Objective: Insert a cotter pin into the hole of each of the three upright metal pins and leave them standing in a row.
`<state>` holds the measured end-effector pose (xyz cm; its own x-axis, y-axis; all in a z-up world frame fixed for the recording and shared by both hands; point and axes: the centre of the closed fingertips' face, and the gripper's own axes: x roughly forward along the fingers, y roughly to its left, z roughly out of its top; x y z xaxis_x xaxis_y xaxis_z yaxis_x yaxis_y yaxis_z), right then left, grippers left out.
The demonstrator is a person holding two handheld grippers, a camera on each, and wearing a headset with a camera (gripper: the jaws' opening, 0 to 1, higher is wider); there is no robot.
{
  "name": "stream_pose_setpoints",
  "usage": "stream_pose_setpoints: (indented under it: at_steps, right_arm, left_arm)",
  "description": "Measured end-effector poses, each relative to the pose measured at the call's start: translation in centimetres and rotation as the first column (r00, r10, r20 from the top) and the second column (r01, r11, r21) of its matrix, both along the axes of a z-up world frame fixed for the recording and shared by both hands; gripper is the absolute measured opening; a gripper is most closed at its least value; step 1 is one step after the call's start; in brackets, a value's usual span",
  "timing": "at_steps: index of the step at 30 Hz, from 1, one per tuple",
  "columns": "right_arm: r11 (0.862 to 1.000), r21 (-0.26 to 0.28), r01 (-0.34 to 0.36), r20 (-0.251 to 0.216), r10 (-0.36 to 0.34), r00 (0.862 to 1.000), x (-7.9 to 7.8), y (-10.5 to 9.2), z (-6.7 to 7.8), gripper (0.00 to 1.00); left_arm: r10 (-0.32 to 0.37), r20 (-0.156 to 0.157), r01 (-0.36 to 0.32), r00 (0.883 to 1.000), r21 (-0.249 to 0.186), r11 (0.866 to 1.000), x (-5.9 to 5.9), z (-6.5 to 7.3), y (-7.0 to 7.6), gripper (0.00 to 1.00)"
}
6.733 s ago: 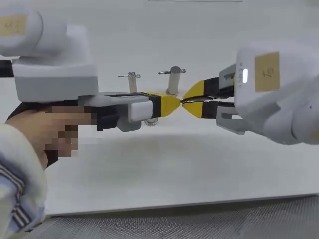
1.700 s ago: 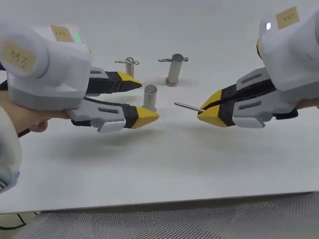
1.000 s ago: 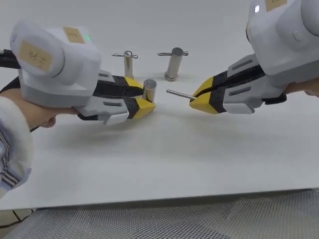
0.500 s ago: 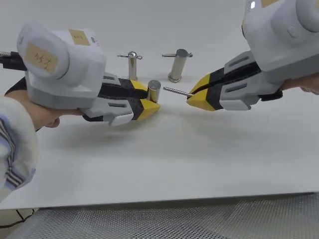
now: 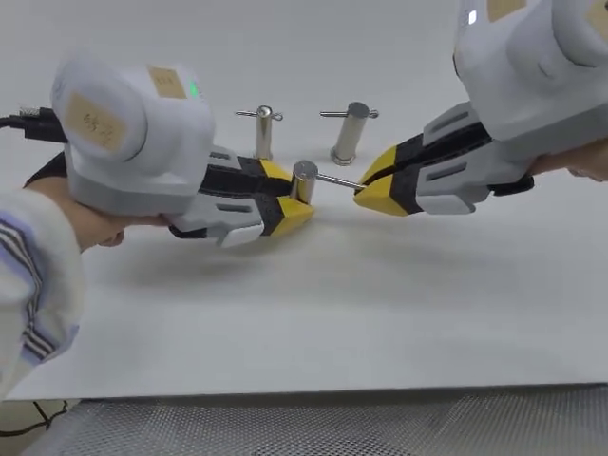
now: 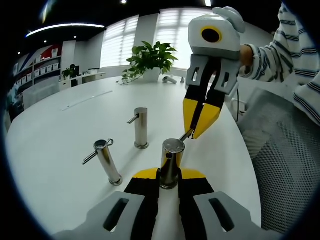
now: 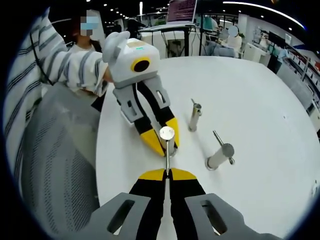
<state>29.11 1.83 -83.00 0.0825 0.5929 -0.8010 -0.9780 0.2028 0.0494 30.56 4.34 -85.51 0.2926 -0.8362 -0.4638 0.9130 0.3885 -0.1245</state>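
Head view: the left gripper [image 5: 294, 194] is clamped on the nearest metal pin [image 5: 305, 177], upright on the white table [image 5: 332, 304], and the right gripper [image 5: 361, 193] pinches a cotter pin [image 5: 334, 180] at its top; left gripper view: the jaws squeeze that pin's base; right gripper view: the jaws press together on the cotter pin.

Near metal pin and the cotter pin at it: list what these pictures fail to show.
- Hole in the near metal pin: too small in the head view, and hidden by the pin's own body in the left gripper view, so whether the cotter pin has entered is unclear.
- Pin's base: covered in the head view by the left gripper.
- Cotter pin's head: buried inside the right gripper.
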Motion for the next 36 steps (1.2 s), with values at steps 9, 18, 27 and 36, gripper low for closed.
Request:
stream_pose_setpoints:
  at_steps: [9,18,27,36]
  right_arm:
    - [0.999,-0.015,-0.031,0.008,0.031,0.999,0.1,0.2,0.0,0.03]
    - [0.999,-0.006,-0.038,0.009,0.038,0.999,0.4,0.6,-0.3,0.03]
    - [0.996,0.021,-0.082,0.022,0.082,0.996,0.6,0.7,-0.2,0.03]
    - [0.996,0.027,-0.081,0.033,0.080,0.996,0.5,1.9,0.0,0.03]
  left_arm:
    - [-0.004,0.004,0.004,1.000,-0.001,1.000,0.0,0.0,0.0,0.12]
    - [0.001,0.002,-0.001,1.000,-0.013,1.000,0.0,0.0,0.1,0.12]
    - [0.009,-0.001,-0.009,1.000,-0.023,1.000,0.1,0.0,0.1,0.12]
    - [0.014,0.000,-0.014,1.000,-0.025,1.000,0.1,-0.1,0.0,0.12]
